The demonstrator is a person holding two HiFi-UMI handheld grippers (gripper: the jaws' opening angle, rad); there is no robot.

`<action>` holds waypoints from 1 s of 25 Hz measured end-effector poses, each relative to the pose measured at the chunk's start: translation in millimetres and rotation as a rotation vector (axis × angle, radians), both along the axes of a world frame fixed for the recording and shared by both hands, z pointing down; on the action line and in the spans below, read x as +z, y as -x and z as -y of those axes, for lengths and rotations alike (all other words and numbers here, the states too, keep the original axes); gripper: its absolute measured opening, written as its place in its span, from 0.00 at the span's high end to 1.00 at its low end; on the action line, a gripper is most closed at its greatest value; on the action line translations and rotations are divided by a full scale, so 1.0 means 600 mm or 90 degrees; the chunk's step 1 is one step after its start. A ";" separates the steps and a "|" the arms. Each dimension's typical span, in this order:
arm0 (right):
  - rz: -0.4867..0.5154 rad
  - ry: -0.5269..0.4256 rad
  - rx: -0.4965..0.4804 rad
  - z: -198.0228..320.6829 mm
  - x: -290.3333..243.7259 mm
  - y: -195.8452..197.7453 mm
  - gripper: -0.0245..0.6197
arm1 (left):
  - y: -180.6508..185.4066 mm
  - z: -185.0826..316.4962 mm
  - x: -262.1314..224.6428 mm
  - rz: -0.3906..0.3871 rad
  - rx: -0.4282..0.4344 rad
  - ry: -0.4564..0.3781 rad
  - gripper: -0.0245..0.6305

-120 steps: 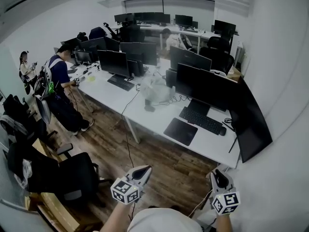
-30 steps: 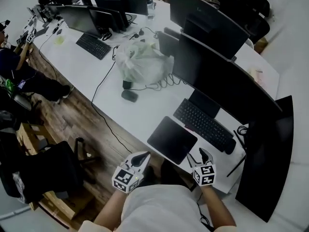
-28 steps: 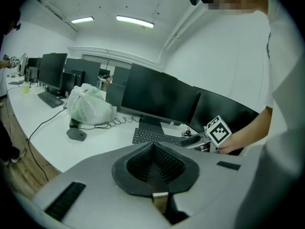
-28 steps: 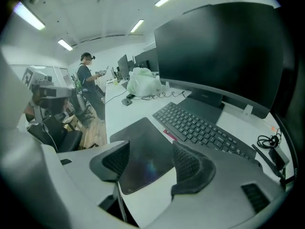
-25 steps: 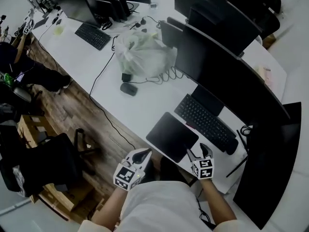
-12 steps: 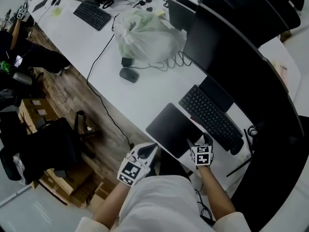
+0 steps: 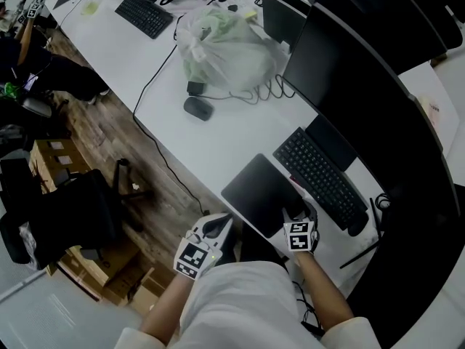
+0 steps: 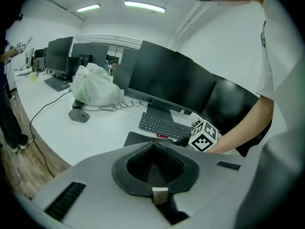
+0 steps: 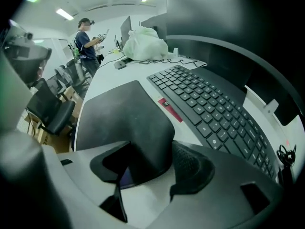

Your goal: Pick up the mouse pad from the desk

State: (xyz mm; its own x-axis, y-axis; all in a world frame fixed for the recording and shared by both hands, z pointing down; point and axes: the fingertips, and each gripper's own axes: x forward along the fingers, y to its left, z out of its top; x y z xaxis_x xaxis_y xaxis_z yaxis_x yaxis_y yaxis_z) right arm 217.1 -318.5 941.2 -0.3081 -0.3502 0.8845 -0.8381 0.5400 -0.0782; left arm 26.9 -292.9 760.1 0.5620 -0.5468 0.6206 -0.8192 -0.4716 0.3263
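The black mouse pad [image 7: 261,193] lies flat on the white desk [image 7: 218,142], just left of a black keyboard [image 7: 320,177]. My right gripper [image 7: 296,211] points steeply down at the pad's near right corner. In the right gripper view that corner of the mouse pad [image 9: 124,118] reaches in between the jaws of the right gripper [image 9: 147,168], which are closing with a gap still showing. My left gripper [image 7: 220,222] hangs off the desk's front edge, left of the pad. Seen from its own camera, the left gripper [image 8: 153,163] is shut and empty.
A row of dark monitors [image 7: 363,100] stands behind the keyboard [image 9: 209,109]. A white plastic bag [image 7: 221,53] and a grey mouse [image 7: 197,107] lie further left, and a cable [image 7: 163,158] hangs over the desk edge. A black office chair [image 7: 73,217] stands on the wooden floor.
My right gripper has come down onto the pad's near right corner, and its jaws now straddle it. The left gripper has sunk a little beside the desk edge.
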 end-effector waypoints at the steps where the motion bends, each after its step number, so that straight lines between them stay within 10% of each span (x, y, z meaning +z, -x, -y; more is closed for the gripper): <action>1: 0.001 0.001 -0.008 -0.002 -0.001 0.004 0.54 | 0.001 0.000 0.000 0.001 -0.002 0.000 0.94; 13: 0.065 0.052 -0.064 -0.020 0.001 0.035 0.88 | 0.034 0.004 -0.026 0.022 -0.032 -0.023 0.94; 25: 0.136 0.025 -0.078 -0.021 -0.091 0.075 0.90 | 0.080 -0.038 -0.070 0.033 -0.080 -0.052 0.94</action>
State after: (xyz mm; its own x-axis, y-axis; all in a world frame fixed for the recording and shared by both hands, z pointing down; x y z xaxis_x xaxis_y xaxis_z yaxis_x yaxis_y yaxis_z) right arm 172.4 -306.1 886.5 -0.5283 -0.2651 0.8066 -0.7282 0.6299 -0.2699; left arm -21.3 -270.3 718.4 0.4540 -0.6604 0.5982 -0.8883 -0.3875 0.2465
